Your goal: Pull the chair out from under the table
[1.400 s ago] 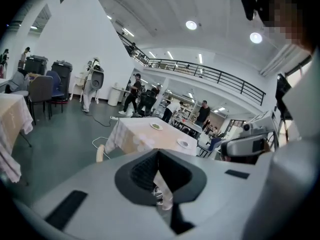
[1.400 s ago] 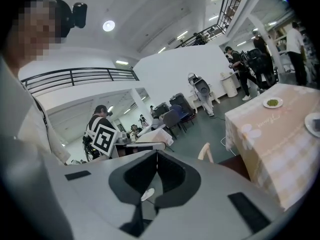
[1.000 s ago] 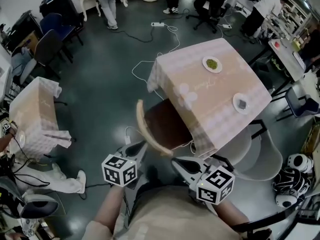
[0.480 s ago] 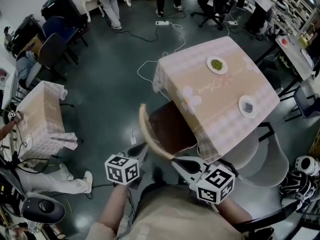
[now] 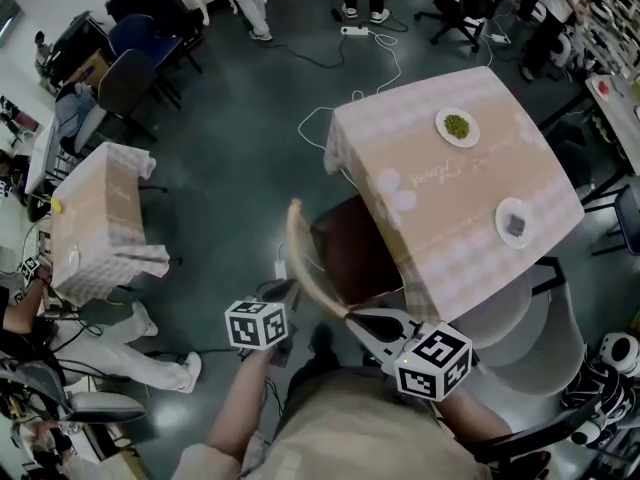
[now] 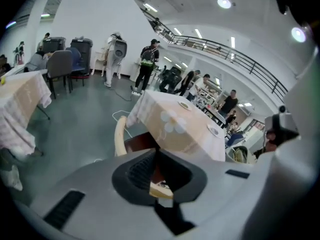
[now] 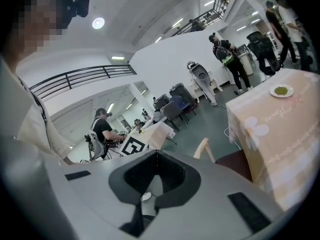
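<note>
Chair [image 5: 345, 258] position: the far part of its dark seat is under the near-left edge of the table [image 5: 450, 183], and its pale curved backrest [image 5: 303, 263] stands out on the near side. My left gripper [image 5: 288, 290] is against the left face of that backrest. In the left gripper view its jaw tips meet, and a pale strip [image 6: 161, 190] lies in the hollow between the jaws. I take that strip for the chair rail pinched there, though the view is too cramped to be sure. My right gripper [image 5: 352, 318] is at the near end of the backrest, jaws closed together and holding nothing. In the right gripper view the backrest stands off to the right of them. On the table are a plate of green food [image 5: 457, 126] at the far side and a second plate [image 5: 514, 222] to the right.
</note>
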Action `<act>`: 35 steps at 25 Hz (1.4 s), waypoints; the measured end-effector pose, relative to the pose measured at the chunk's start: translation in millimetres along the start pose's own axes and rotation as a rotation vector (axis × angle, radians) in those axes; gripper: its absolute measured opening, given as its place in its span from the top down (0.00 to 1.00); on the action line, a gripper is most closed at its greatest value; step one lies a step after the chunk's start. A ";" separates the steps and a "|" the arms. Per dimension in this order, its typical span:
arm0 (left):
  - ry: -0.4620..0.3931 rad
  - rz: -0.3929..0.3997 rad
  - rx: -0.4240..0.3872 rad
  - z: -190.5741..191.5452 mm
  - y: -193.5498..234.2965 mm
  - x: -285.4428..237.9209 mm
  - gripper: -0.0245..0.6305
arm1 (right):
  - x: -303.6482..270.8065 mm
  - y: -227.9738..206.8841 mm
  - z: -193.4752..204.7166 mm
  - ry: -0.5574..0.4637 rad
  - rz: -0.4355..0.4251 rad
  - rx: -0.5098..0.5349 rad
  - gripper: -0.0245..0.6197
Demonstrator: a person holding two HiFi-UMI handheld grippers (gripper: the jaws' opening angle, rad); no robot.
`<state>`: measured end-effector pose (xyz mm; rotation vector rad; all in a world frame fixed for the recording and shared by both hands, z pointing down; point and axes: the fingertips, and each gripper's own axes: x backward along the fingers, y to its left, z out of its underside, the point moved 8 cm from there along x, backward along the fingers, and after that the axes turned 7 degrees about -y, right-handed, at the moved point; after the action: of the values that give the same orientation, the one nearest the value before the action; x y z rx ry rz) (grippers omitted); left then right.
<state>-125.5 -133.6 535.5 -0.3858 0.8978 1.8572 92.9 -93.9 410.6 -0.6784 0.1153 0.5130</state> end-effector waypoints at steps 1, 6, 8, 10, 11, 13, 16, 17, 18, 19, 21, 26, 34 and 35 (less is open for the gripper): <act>0.017 -0.022 0.026 6.1 5.2 -5.8 0.96 | 0.4 -1.7 -0.3 0.005 -0.005 0.000 0.95; 0.083 -0.108 0.058 26.7 23.6 -23.6 0.96 | 4.5 -10.5 -3.3 0.014 0.012 -0.006 0.95; 0.089 -0.115 0.073 27.9 26.6 -27.3 0.95 | 5.9 -14.1 -5.5 0.013 0.028 -0.018 0.95; 0.097 -0.117 0.084 29.4 28.2 -30.8 0.95 | 6.2 -17.1 -6.7 0.014 0.037 -0.026 0.95; 0.107 -0.118 0.085 31.5 29.0 -33.0 0.95 | 5.8 -18.2 -6.8 0.015 0.038 -0.028 0.95; 0.133 -0.118 0.080 36.4 31.1 -39.1 0.93 | 3.7 -19.4 -6.6 0.019 0.038 -0.028 0.95; 0.165 -0.133 0.055 41.4 34.4 -48.3 0.91 | 0.1 -20.2 -6.2 0.022 0.040 -0.021 0.95; 0.172 -0.142 0.048 43.3 35.6 -50.7 0.91 | -0.2 -20.5 -6.3 0.021 0.044 -0.019 0.95; 0.178 -0.150 0.048 45.4 37.1 -53.1 0.90 | 0.0 -20.9 -6.6 0.019 0.049 -0.018 0.95; 0.184 -0.156 0.056 47.6 38.9 -55.7 0.89 | 0.7 -21.6 -6.9 0.016 0.055 -0.017 0.95; 0.196 -0.160 0.088 52.1 43.3 -62.2 0.82 | 2.6 -23.3 -7.3 0.010 0.070 -0.018 0.95; 0.219 -0.180 0.134 64.7 51.7 -71.6 0.73 | 8.1 -21.7 -5.1 0.005 0.098 -0.029 0.95; 0.262 -0.161 0.291 79.1 57.3 -97.5 0.68 | 9.4 -29.0 -7.2 -0.004 0.088 -0.032 0.95; 0.272 -0.161 0.308 82.4 57.0 -97.6 0.67 | 9.5 -28.3 -7.0 -0.005 0.080 -0.041 0.95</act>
<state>-121.4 -149.7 674.4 -0.5092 1.2791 1.5109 115.4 -112.9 418.8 -0.7146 0.1281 0.5954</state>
